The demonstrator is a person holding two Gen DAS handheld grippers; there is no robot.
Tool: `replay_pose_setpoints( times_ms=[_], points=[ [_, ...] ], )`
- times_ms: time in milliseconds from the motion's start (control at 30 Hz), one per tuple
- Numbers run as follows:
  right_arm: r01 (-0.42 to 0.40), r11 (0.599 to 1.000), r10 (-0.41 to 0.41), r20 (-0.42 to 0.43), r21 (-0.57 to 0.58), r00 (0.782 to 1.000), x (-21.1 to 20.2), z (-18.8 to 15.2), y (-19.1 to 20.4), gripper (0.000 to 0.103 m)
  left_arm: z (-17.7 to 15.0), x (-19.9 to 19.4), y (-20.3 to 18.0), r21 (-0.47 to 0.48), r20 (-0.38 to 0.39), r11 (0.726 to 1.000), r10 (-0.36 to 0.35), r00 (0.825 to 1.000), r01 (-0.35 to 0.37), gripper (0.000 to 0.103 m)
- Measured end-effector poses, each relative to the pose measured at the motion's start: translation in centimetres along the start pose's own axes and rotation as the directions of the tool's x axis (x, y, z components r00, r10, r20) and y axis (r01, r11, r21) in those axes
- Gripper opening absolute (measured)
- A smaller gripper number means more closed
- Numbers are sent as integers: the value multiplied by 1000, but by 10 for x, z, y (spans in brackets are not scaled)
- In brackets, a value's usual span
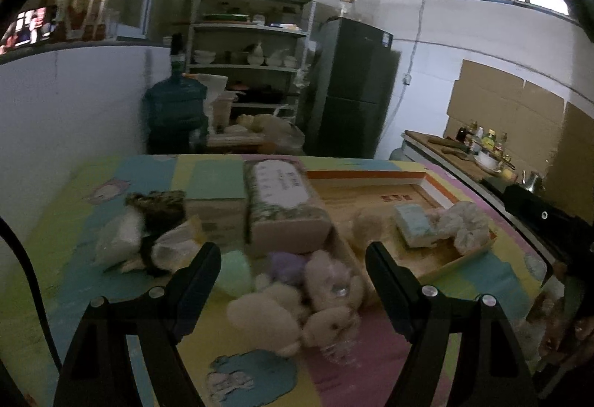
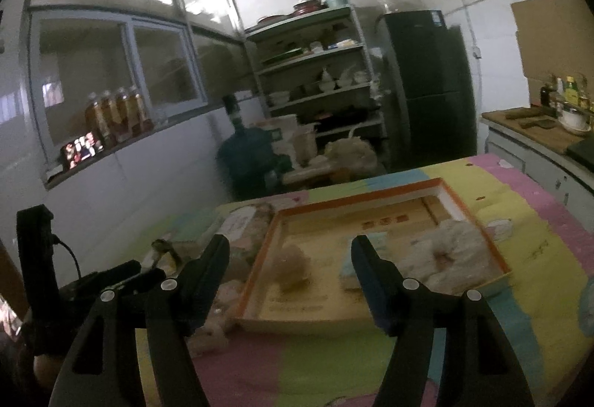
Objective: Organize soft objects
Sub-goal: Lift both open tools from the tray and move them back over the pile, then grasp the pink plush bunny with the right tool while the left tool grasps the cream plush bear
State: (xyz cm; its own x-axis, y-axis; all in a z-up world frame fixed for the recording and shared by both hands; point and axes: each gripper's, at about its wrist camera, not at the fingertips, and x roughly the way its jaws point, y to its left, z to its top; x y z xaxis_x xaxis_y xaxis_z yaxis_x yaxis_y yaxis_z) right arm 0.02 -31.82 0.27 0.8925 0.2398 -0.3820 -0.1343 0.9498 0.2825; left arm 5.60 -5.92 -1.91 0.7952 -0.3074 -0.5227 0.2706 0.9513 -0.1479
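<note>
**Both claws empty, plush pile waiting beside the half-filled box lid**

Your left gripper [image 1: 293,258] hangs with its jaws spread wide and nothing between the pads. Just past its tips, at about 6 o'clock in its view, lies a heap of cream plush toys [image 1: 297,310], with a purple soft piece [image 1: 286,264] and a pale green soft piece [image 1: 234,273] touching the heap at its far side. These should be light, squashy and far from fragile, so you can pinch them firmly. Judging by the look, the fur is slippery on the outside; take a toy across its body or a thick limb rather than by a tuft, and let the pads sink in before lifting.

Your right gripper [image 2: 289,254] is also open and holds nothing; it points toward the orange-rimmed box lid [image 2: 260,258] on the colourful play mat [image 2: 334,362]. Inside the lid, a tan fluffy ball [image 2: 293,266] sits at about 9 o'clock, a light blue sponge-like pad [image 1: 412,225] near the middle, and a white crumpled soft bundle [image 2: 441,251] at about 3 o'clock, near the pad; whether they touch is unclear. The far half of the lid is bare.

At 10 o'clock from the left claw, outside the lid, stand a wrapped tissue pack [image 1: 282,210] and a small carton [image 1: 219,210], with bagged soft items [image 1: 122,240] beyond.
</note>
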Motion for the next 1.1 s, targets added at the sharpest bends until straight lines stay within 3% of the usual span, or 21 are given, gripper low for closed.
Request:
replay_pose_setpoints(
  times_ms=[700, 1100],
  points=[
    [-40, 998, 36, -74, -56, 997, 27, -19, 69, 70, -20, -28, 93, -125, 8, 990, 65, 998, -63, 80],
    [-41, 998, 48, -228, 37, 972, 68, -69, 83, 70, -35, -20, 115, -150, -17, 987, 47, 999, -49, 80]
  ],
)
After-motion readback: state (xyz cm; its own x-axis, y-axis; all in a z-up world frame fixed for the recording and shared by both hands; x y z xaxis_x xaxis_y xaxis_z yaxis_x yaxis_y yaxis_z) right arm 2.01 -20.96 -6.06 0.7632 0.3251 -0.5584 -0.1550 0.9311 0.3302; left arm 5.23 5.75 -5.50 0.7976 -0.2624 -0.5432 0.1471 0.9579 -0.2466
